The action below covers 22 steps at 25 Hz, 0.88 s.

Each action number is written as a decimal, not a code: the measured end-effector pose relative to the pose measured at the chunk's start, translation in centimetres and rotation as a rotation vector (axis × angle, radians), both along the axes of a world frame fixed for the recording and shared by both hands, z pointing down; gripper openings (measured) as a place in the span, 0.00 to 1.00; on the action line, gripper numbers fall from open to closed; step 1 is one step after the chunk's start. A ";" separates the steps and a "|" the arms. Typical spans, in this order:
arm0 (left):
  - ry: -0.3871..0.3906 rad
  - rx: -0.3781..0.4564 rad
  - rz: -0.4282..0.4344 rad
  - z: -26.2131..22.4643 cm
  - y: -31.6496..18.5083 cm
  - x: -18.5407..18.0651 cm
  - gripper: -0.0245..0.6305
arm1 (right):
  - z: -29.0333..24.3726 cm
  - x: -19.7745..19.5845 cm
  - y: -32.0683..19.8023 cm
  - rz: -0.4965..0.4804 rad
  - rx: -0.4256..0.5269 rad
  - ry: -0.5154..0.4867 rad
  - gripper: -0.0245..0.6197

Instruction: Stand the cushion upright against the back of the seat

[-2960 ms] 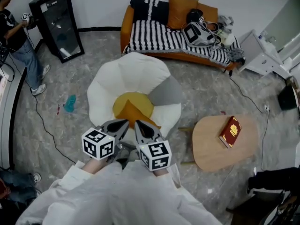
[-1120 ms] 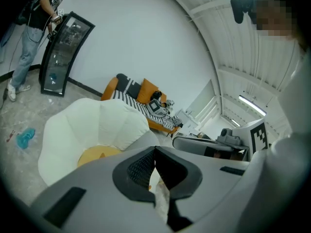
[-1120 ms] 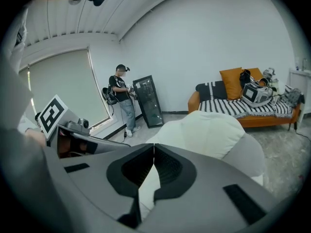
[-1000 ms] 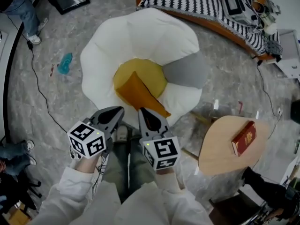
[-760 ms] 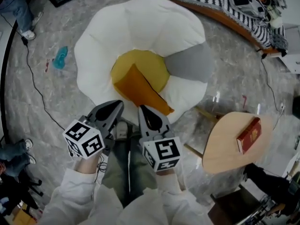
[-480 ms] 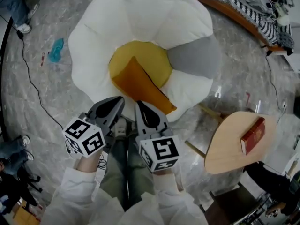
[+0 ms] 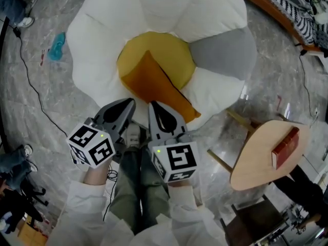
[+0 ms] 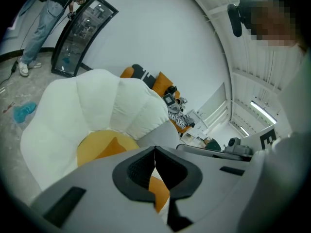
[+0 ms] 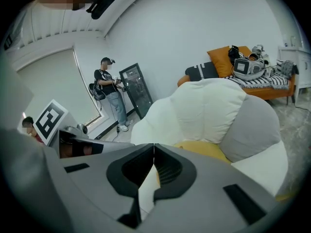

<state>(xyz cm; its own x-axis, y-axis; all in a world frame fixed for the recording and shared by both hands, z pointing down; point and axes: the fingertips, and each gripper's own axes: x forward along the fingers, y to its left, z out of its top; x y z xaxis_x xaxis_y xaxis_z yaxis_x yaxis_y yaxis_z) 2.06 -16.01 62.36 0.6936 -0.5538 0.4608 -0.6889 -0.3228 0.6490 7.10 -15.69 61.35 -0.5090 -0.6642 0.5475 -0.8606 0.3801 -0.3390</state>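
The seat [image 7: 169,4] is a flower-shaped floor chair with white petals, one grey petal [image 7: 223,53] and a yellow centre [image 7: 166,50]. An orange cushion [image 7: 154,88] lies flat on it, slanting from the yellow centre over the near petal. My left gripper [image 7: 128,104] and right gripper [image 7: 154,106] hover side by side just short of the cushion's near end, both shut and holding nothing. In the left gripper view the shut tips [image 8: 155,149] point at the cushion [image 8: 109,147]. The right gripper [image 9: 154,146] faces the white back petals [image 9: 204,110].
A round wooden side table [image 7: 256,163] with a red book [image 7: 286,146] stands at the right. A black cable [image 7: 31,86] and a teal object [image 7: 55,46] lie on the floor at left. A sofa [image 9: 272,89], a black cabinet [image 9: 133,89] and a person [image 9: 109,89] are beyond.
Both grippers have sunk toward the seat's front edge, side by side and still shut. The seat and cushion now fill more of the head view. The cushion has not moved.
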 end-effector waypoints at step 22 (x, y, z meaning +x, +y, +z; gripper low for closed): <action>-0.052 -0.069 -0.027 11.1 -2.5 -1.8 0.05 | 10.7 -4.1 -2.8 -0.029 -0.124 -0.024 0.06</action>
<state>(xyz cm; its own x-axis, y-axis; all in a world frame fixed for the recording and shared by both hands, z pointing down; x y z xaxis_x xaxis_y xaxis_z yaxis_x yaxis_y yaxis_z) 0.26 -18.56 73.51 0.6530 -0.5374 0.5336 -0.7301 -0.2594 0.6323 3.04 -18.47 72.01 -0.5411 -0.5769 0.6118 -0.8408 0.3588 -0.4053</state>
